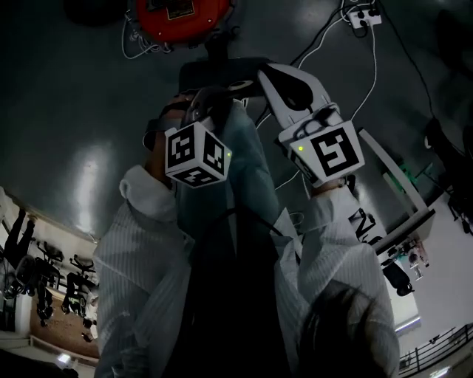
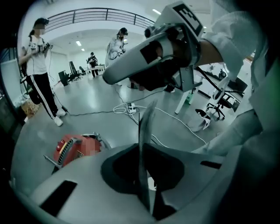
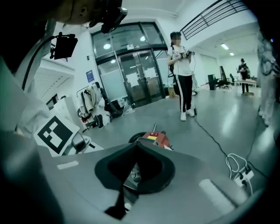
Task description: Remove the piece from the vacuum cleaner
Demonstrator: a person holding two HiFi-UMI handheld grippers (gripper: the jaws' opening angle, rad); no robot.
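Head view: left gripper [image 1: 203, 107] and right gripper [image 1: 284, 85] are both up near the camera, side by side and not touching. The red vacuum cleaner [image 1: 181, 15] sits on the floor [image 1: 89, 88] beyond them, well apart from both.

Left gripper view: jaws nearly together, clamped on a thin grey flat piece [image 2: 148, 122] that stands edge-on between them. The piece is clear of the vacuum cleaner, which lies on the floor to the left.

Right gripper view: jaws together, nothing between them. The vacuum cleaner is on the floor past the tips.
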